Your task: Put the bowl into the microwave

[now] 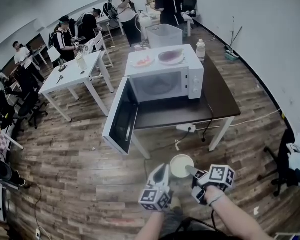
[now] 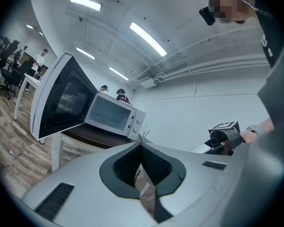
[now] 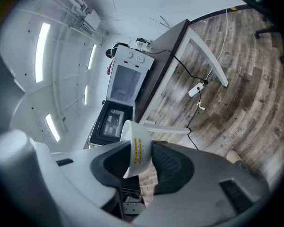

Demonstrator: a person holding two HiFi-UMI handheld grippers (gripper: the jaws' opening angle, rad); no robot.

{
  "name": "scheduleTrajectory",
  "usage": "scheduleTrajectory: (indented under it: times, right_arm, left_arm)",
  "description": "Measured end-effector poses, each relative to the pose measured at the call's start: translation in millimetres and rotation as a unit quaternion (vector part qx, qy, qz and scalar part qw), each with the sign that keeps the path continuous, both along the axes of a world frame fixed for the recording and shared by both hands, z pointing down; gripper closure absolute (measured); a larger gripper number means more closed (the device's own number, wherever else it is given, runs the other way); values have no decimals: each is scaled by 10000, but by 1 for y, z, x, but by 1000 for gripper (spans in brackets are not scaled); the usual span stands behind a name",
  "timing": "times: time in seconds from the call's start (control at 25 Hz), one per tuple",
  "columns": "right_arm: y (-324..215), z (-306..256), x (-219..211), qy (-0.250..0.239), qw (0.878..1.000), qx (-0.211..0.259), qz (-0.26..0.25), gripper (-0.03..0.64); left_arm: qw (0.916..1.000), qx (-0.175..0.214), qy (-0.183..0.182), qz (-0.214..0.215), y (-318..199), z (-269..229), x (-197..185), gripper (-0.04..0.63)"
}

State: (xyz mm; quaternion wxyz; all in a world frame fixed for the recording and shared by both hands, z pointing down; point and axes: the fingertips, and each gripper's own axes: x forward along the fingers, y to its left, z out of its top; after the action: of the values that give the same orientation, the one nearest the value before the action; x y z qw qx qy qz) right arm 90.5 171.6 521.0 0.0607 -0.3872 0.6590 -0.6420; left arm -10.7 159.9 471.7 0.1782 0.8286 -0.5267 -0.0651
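"Where's the bowl (image 1: 180,165) just now?"

"Out in the air above the floor, well short of the microwave (image 1: 162,81). The right gripper (image 1: 191,171) is clenched on one side of its wall, so the bowl hangs off the jaws. The left gripper (image 1: 161,171) beside it is closed up with nothing in it."

"What would make this carry go well, do you reckon?"

"I'd keep the bowl level, since a pinch on one side could let it swing or slip. The door (image 1: 121,118) stands wide open on the left, so the approach wants to come from the front, to the right of that door. The bowl should clear the lip of the opening before it goes down inside."

"And the count?"

"One bowl, one microwave, two grippers. Two plates (image 1: 143,61) on the microwave's top, and one bottle (image 1: 200,49) on the dark surface (image 1: 220,96) beside it."
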Motion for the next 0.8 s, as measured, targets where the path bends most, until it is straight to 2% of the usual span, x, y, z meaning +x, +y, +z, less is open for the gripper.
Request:
scheduleTrajectory:
  times: [0.44, 0.8]
  right_arm:
    - [-72, 5, -14, 51, 9999, -68, 91, 486]
    - [-101, 6, -15, 137, 9997, -125, 181, 486]
  left_arm:
    - [9999, -26, 99, 131, -72, 2, -15, 595]
    - [9993, -109, 123, 346, -107, 12, -17, 595]
